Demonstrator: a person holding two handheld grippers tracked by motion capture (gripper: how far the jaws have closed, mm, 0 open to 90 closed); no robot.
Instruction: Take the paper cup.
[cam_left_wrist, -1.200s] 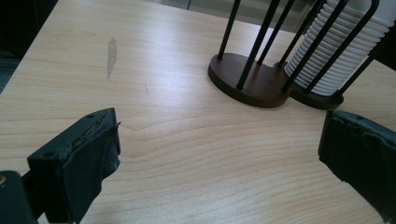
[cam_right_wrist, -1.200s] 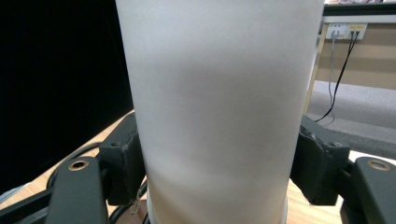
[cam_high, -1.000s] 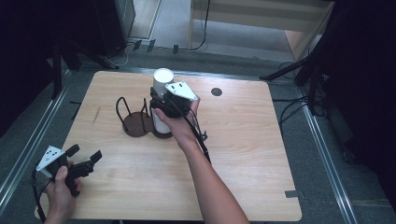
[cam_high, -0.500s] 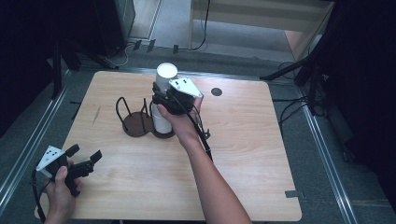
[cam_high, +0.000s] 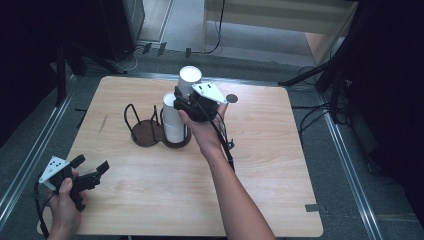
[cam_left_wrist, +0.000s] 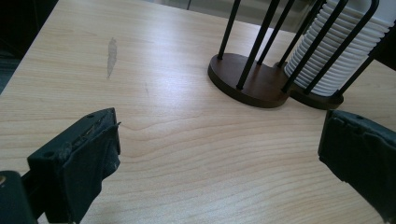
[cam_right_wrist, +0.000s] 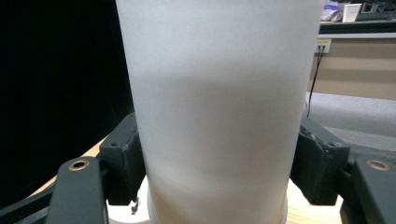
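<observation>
My right gripper (cam_high: 185, 96) is shut on a white cup (cam_high: 190, 78) and holds it upright just above the stack of white cups (cam_high: 173, 121). That stack sits in the right bay of a dark wooden holder (cam_high: 145, 136) with black wire rods; its left bay is bare. In the right gripper view the cup (cam_right_wrist: 219, 107) stands between both pads (cam_right_wrist: 123, 158), with the stack's top rim (cam_right_wrist: 133, 213) below it. My left gripper (cam_high: 91, 164) rests open near the table's front left corner. In the left gripper view its jaws stand wide apart over bare wood, facing the holder (cam_left_wrist: 247, 83) and the stack (cam_left_wrist: 334, 51).
A small black disc (cam_high: 231, 98) lies on the table behind the right hand. A grey smear (cam_left_wrist: 111, 56) marks the wood left of the holder. Cables and dark stands crowd the floor around the table (cam_high: 280, 200).
The right gripper has risen with the white cup, drawing it up off the stack. The left gripper has stayed where it was.
</observation>
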